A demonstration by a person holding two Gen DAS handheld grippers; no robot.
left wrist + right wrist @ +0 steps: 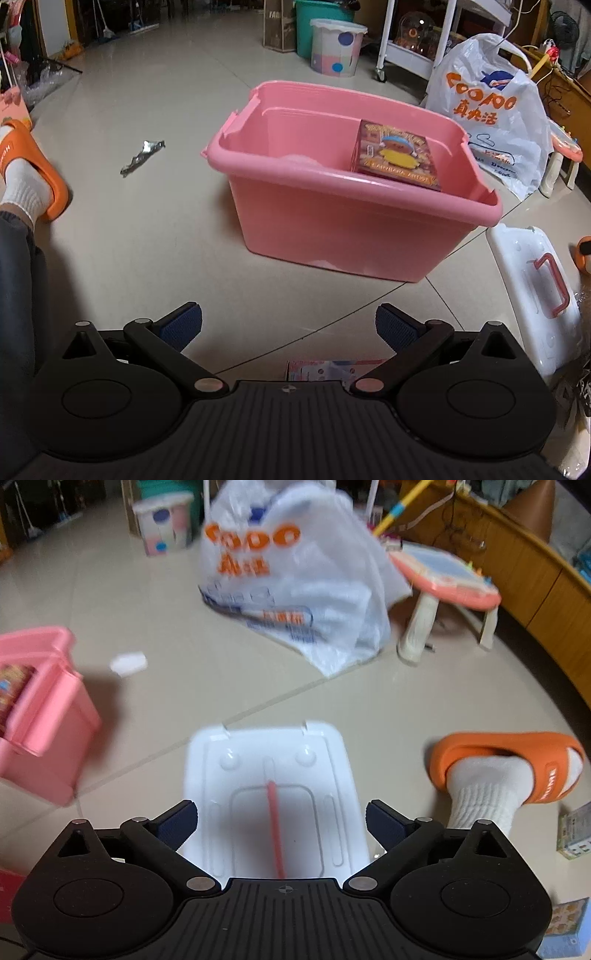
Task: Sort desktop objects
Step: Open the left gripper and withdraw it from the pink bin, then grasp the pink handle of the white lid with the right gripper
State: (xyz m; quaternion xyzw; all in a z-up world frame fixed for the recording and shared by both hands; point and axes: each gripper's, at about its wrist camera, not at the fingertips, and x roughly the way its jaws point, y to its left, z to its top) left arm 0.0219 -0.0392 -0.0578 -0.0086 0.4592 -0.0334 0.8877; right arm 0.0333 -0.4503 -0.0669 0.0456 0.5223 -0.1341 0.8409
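Observation:
A pink plastic bin (332, 221) stands on the tiled floor ahead of my left gripper (288, 326), which is open and empty. A brown cartoon toy box (397, 155) leans inside the bin against its right wall. A pastel box (332, 369) lies on the floor just under the left gripper. My right gripper (280, 823) is open and empty above a white lid with a pink handle (273, 775), which also shows in the left wrist view (535, 291). The bin shows at the left of the right wrist view (40, 709).
A white shopping bag (491, 110) and a small pink toy table (443, 576) stand behind the bin. A foil wrapper (142, 157) lies to its left. Feet in orange slippers sit at the left (33, 166) and the right (509, 764). Small boxes (569, 919) lie at the far right.

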